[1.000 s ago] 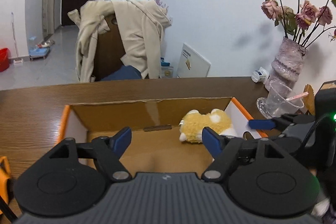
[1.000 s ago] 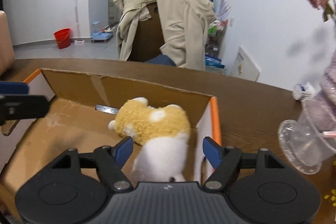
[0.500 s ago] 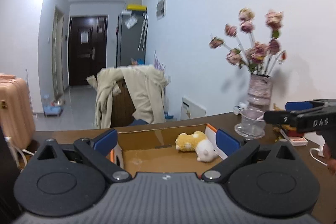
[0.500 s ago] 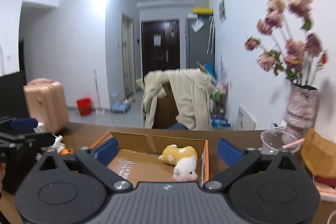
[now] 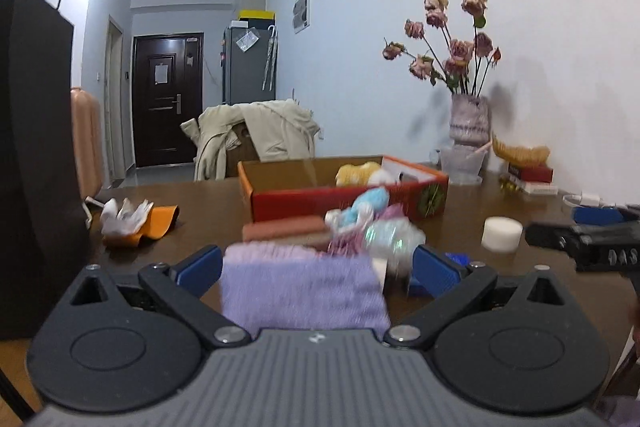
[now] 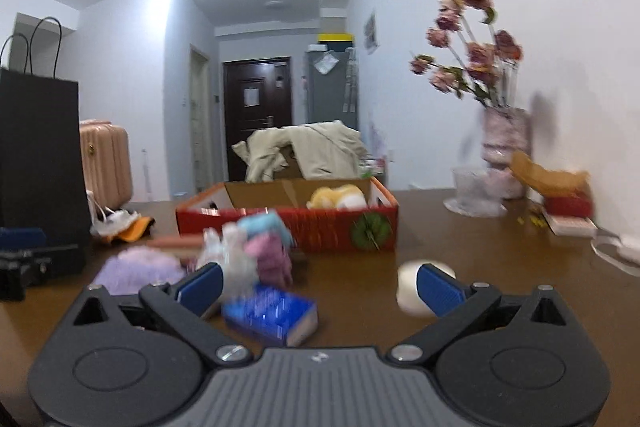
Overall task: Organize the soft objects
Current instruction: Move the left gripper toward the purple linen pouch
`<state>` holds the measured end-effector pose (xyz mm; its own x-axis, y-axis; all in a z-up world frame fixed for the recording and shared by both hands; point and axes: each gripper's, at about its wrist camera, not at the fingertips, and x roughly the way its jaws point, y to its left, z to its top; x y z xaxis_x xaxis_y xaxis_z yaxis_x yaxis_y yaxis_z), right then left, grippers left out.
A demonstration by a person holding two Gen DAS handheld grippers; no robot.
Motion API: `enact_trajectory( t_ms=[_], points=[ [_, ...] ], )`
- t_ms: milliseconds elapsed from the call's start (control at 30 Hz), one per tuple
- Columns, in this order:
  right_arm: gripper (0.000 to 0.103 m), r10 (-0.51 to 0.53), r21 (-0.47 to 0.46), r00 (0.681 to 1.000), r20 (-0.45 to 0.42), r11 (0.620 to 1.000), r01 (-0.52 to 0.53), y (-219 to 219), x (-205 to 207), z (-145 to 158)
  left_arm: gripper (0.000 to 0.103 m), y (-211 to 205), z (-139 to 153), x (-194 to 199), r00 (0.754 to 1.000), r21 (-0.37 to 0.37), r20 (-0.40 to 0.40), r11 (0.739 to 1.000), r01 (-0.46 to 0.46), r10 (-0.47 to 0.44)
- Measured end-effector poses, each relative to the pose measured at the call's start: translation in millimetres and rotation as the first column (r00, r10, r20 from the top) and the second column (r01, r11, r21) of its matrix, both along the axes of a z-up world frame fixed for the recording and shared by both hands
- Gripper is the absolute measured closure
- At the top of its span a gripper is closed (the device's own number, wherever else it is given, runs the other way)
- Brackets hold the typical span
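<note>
Evidently between picks: one item is already stowed, a yellow-and-white plush toy (image 6: 338, 195) lying at the right end of the open red cardboard box (image 6: 288, 227) in mid-frame of the right wrist view, and both grippers sit back at the near edge of the brown wooden surface (image 6: 480, 251), facing the pile not yet sorted. Left gripper (image 5: 318, 265): fingers spread as wide as they go, having just been opening. A folded lilac fuzzy cloth (image 5: 300, 291) lies low in the left wrist view between the blue pads, but neither pad presses it, so nothing is held. Right gripper (image 6: 318, 287): equally wide, jaws likewise just opened, nothing held. A small blue box-like block (image 6: 270, 315) sits on the surface in the gap, nearer the left pad, and a white round puck (image 6: 412, 287) shows just behind the right pad; contact with either cannot be told through the blur. Beyond the lilac cloth, centre of the left wrist view, a jumble: pinkish flat pad (image 5: 286, 233), pale blue fluffy piece (image 5: 366, 205), pink fuzzy piece (image 6: 272, 259), and a clear crinkled wrapper (image 5: 394, 237), all in front of the box. Judgement: the next move calls for settling on one soft item, the lilac cloth being closest for the left fingers, dropping the pads to either side, closing enough to bunch the fabric, then carrying it over the box wall.
</note>
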<state>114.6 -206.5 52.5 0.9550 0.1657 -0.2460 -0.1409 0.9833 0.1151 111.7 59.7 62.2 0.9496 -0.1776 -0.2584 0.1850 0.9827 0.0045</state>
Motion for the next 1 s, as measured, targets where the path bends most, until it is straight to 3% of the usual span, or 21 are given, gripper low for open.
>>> enact_trajectory(
  t_ms=[133, 300, 367, 467, 533, 600, 733, 833, 1000],
  points=[
    [0.000, -0.018, 0.058, 0.996, -0.083, 0.998, 0.023, 9.2, -23.4, -22.8, 0.000, 13.0, -9.5, -13.3, 1.000, -0.026, 0.005, 1.000, -0.011, 0.011],
    [0.000, 0.021, 0.060, 0.999, -0.026, 0.998, -0.019, 32.8, -38.7, -18.4, 0.000, 26.2, -15.1, -12.8, 1.000, -0.045, 0.010, 0.999, -0.005, 0.006],
    [0.000, 0.091, 0.085, 0.995, -0.036, 0.992, -0.088, 42.8, -32.1, -13.2, 0.000, 35.6, -16.4, -0.3, 0.999, -0.061, -0.033, 0.997, -0.040, 0.038],
    [0.009, 0.186, 0.131, 0.981, -0.055, 0.975, -0.177, 57.4, -15.7, -7.6, 0.002, 51.2, -19.2, 20.4, 0.992, -0.107, -0.112, 0.992, -0.069, 0.056],
    [0.013, 0.208, 0.173, 0.974, -0.087, 0.966, -0.191, 68.1, 1.9, -5.4, 0.007, 60.8, -23.3, 33.4, 0.983, -0.148, -0.180, 0.987, -0.071, 0.043],
    [0.025, 0.222, 0.209, 0.967, -0.126, 0.959, -0.193, 77.6, 18.7, -5.7, 0.018, 67.8, -27.6, 43.7, 0.972, -0.182, -0.235, 0.981, -0.064, 0.020],
    [0.029, 0.247, 0.275, 0.949, -0.198, 0.943, -0.188, 95.4, 49.6, -10.1, 0.022, 81.5, -35.4, 60.4, 0.953, -0.233, -0.302, 0.970, -0.069, -0.005],
    [0.038, 0.258, 0.299, 0.938, -0.230, 0.936, -0.185, 103.5, 66.0, -15.2, 0.026, 87.6, -37.8, 72.7, 0.944, -0.270, -0.329, 0.961, -0.065, -0.028],
    [0.060, 0.273, 0.335, 0.910, -0.313, 0.928, -0.163, 108.9, 85.5, -28.6, 0.052, 87.7, -42.3, 85.5, 0.923, -0.318, -0.372, 0.947, -0.028, -0.097]
  ],
)
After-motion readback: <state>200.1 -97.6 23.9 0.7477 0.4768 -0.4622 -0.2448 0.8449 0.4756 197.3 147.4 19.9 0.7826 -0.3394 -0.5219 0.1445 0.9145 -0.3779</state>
